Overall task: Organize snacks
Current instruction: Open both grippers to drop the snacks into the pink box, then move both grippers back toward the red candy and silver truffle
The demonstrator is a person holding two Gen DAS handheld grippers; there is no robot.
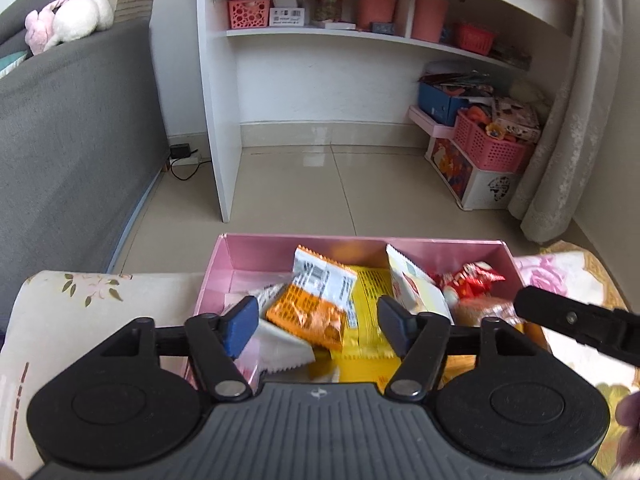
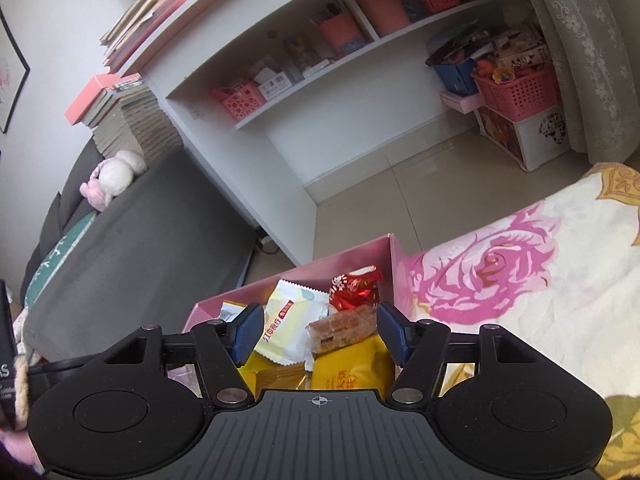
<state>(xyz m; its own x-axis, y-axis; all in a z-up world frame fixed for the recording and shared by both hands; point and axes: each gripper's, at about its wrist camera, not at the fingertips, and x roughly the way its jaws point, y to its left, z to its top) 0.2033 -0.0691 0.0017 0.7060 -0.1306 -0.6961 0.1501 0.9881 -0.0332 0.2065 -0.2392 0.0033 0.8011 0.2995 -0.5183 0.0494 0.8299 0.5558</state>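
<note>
The near wall of the pink box [image 1: 248, 252] is lying hidden behind both gripper bodies, so the front of its contents is cut off in both views. The print on the packets is showing too blurred to read. A black bar, the tip of the right gripper, is entering the left wrist view from the right edge, covering part of the box's right side.

The pink box is sitting on a bed with a floral bedspread [image 2: 520, 280], at the bed's edge nearest the tiled floor. It is holding loose snacks piled on one another: an orange packet [image 1: 316, 312] leaning tilted near the middle, a yellow packet [image 1: 368, 292] lying flat beneath it, a pale white-and-yellow packet [image 2: 288, 320] standing tilted, a red wrapper [image 2: 354, 286] toward the far right corner, and a clear pack of brown biscuits [image 2: 340, 328] just beside the red wrapper.

The left gripper [image 1: 318, 326] is hanging over the box with jaws standing apart; the orange packet is lying between them, with no pad pressing on it. The right gripper [image 2: 318, 332] is likewise standing parted over the biscuit pack and pale packet, gripping nothing.
</note>
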